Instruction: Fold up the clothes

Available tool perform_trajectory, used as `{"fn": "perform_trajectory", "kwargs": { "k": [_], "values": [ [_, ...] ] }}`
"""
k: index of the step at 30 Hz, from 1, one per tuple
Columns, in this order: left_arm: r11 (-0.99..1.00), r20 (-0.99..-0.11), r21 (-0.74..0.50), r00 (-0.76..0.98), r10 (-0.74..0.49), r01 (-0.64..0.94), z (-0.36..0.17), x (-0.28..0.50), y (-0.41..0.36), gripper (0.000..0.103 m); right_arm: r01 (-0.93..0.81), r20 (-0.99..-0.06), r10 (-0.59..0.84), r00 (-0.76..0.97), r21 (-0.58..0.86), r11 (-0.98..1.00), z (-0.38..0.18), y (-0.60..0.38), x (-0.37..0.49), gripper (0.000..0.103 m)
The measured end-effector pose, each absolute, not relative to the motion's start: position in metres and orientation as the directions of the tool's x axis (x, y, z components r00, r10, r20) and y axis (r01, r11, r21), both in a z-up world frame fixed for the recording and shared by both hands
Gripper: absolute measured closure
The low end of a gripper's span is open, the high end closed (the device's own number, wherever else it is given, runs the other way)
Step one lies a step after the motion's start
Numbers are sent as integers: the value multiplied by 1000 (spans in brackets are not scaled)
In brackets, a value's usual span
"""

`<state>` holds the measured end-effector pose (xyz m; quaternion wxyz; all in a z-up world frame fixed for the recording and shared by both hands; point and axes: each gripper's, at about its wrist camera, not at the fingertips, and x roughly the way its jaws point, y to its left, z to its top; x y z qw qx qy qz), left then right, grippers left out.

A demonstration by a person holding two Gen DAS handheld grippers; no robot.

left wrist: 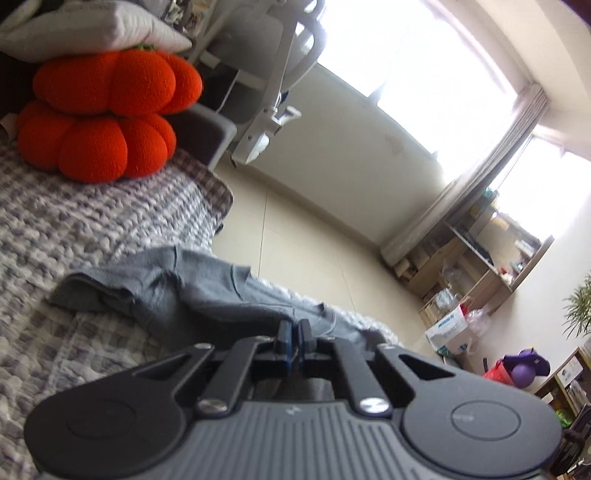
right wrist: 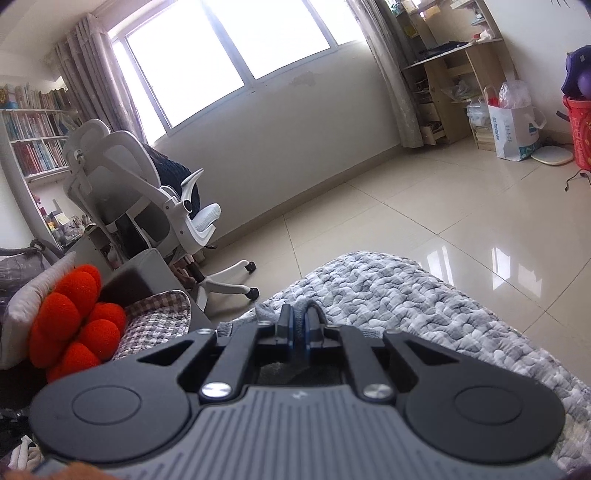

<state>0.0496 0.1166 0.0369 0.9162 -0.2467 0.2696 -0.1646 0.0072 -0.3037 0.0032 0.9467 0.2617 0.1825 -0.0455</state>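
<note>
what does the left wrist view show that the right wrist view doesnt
Left wrist only: most of the grey garment spread on the quilt, the white pillow and the left gripper, shut on the cloth.
Right wrist only: the bookshelf, a red basket and the right gripper, shut on grey fabric.
Both: orange cushions, white chair, window, desk.

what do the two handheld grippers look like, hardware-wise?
Both look identical. The left gripper and right gripper each have a grey ribbed body, two round black discs at the sides, black linkage arms with silver screws, and narrow black fingers with blue pads. A small pale mark sits at the centre of each ribbed top. No cables, hands or sleeves show.
</note>
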Motion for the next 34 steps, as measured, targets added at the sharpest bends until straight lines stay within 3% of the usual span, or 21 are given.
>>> {"fn": "perform_trajectory", "kwargs": {
  "k": [13, 26, 30, 31, 33, 34],
  "values": [
    [822, -442, -548, 781, -441, 155, 59, -13, 162, 101, 53, -396, 175, 901, 502, 863, 24, -301, -45, 95],
    [891, -628, -439, 669, -398, 118, 20, -49, 187, 100, -28, -532, 262, 805, 408, 913, 10, -290, -62, 95],
    [902, -660, -419, 647, -382, 105, 3, -49, 188, 99, -45, -582, 261, 770, 359, 932, -3, -288, -67, 89],
    [906, -665, -411, 645, -377, 105, 1, -48, 189, 95, -49, -598, 255, 760, 339, 939, -5, -286, -67, 89],
    [913, -672, -392, 644, -367, 112, -2, -48, 189, 73, -48, -624, 236, 745, 303, 952, -9, -284, -66, 87],
    [917, -672, -382, 647, -360, 114, -2, -47, 189, 67, -46, -633, 227, 740, 289, 956, -11, -283, -65, 80]
  ]
}}
